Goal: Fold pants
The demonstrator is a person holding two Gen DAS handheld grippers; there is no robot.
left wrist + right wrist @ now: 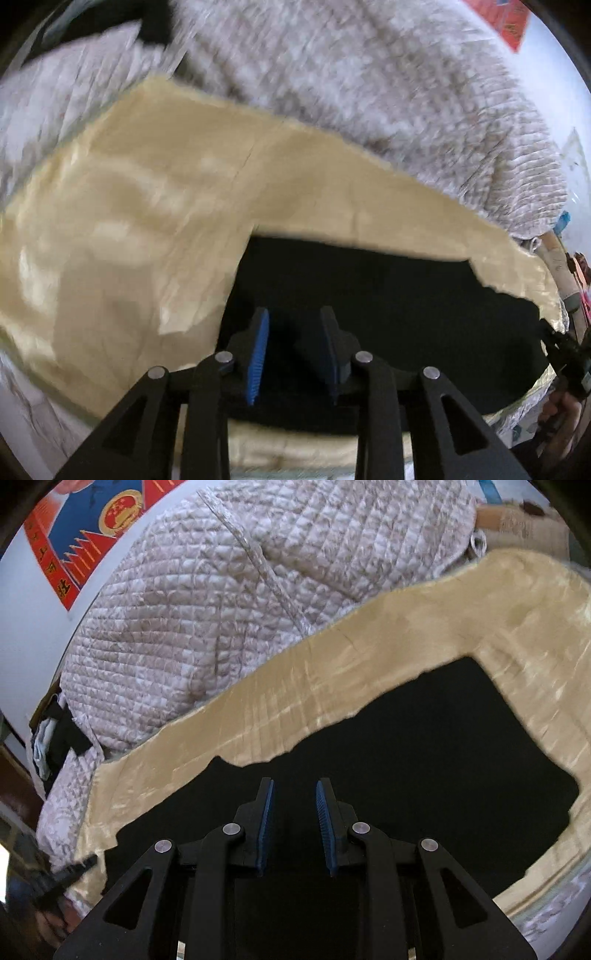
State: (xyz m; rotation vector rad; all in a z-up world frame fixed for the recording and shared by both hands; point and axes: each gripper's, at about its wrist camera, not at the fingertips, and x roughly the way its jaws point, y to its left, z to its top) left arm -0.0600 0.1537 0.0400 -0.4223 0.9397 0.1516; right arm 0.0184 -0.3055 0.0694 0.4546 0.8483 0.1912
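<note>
quilt (351,74) blurred, left wrist

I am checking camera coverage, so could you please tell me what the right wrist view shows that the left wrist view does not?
Only the right wrist view shows the round red-and-gold emblem on the blue and red wall poster and a black strap beside the quilt. Only the left wrist view shows the right gripper at the garment's far edge. Both show the black pants lying on the cream satin sheet, the pale quilted blanket, and open blue-padded fingers.
</note>
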